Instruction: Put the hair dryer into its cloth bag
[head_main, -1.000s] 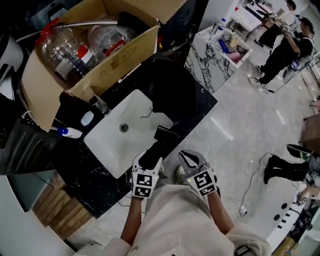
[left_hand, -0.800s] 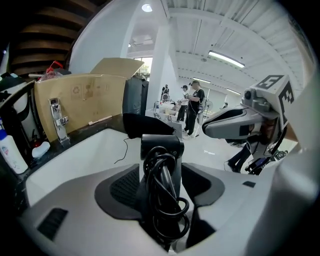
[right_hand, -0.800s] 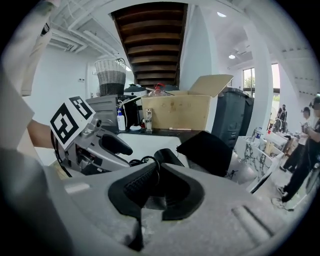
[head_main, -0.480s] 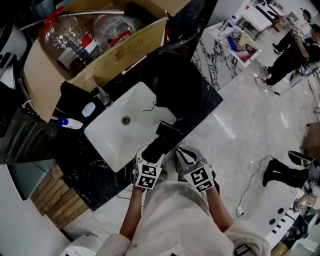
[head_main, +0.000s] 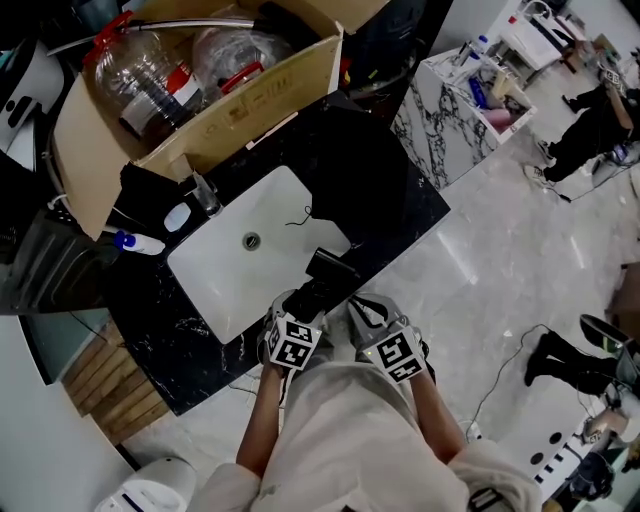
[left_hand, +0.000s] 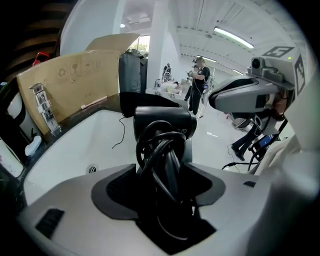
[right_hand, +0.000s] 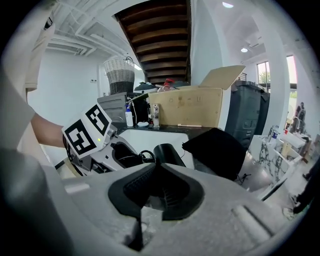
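While its fingers have just been opening, the left gripper (left_hand: 162, 172) stands wide around the dryer (left_hand: 164, 122), which lies between them at the sink's (head_main: 215, 275) near rim, its long axis pointing away toward the bag (right_hand: 217, 147). The bag sits beyond it on the worktop (head_main: 160, 330), off to the right. The right gripper (right_hand: 156, 167), fingers together and empty, looks nearer the bag.
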